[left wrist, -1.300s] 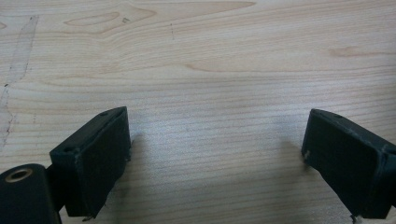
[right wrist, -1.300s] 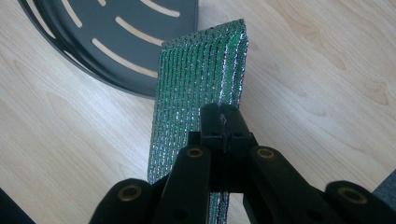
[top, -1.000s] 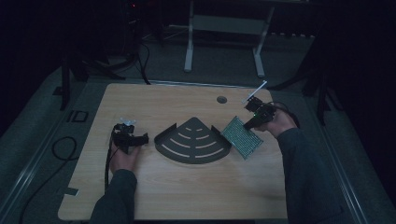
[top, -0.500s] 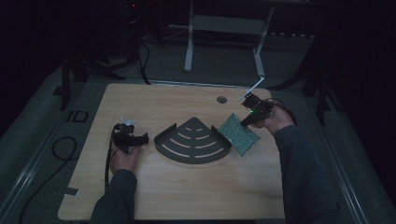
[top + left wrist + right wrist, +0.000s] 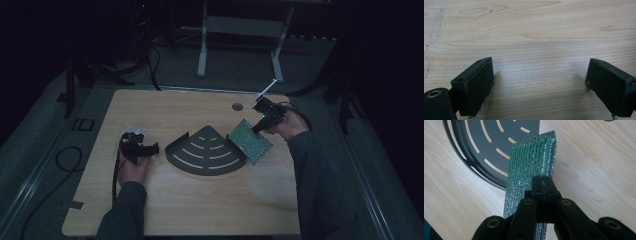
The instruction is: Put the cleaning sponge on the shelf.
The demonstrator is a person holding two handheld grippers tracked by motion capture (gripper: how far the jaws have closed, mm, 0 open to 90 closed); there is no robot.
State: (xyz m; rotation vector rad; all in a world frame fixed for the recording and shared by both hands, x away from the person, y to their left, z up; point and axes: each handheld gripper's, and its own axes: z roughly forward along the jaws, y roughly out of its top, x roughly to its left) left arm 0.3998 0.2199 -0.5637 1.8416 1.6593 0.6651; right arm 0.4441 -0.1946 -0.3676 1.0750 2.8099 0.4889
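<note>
The right hand-held gripper (image 5: 543, 185) pinched the green shiny pad (image 5: 531, 167) tight, holding it up on its edge, maybe just touching the black slotted tray (image 5: 491, 147) beyond it. The left hand-held gripper (image 5: 539, 82) stood wide over the bare counter (image 5: 531, 32).

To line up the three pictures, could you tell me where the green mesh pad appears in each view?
High view: green mesh pad right of centre, held by the right gripper.
Left gripper view: bare wooden table between open jaws.
Right gripper view: pad at centre, pinched edge-on.
Shared landmark: black slotted tray.
</note>
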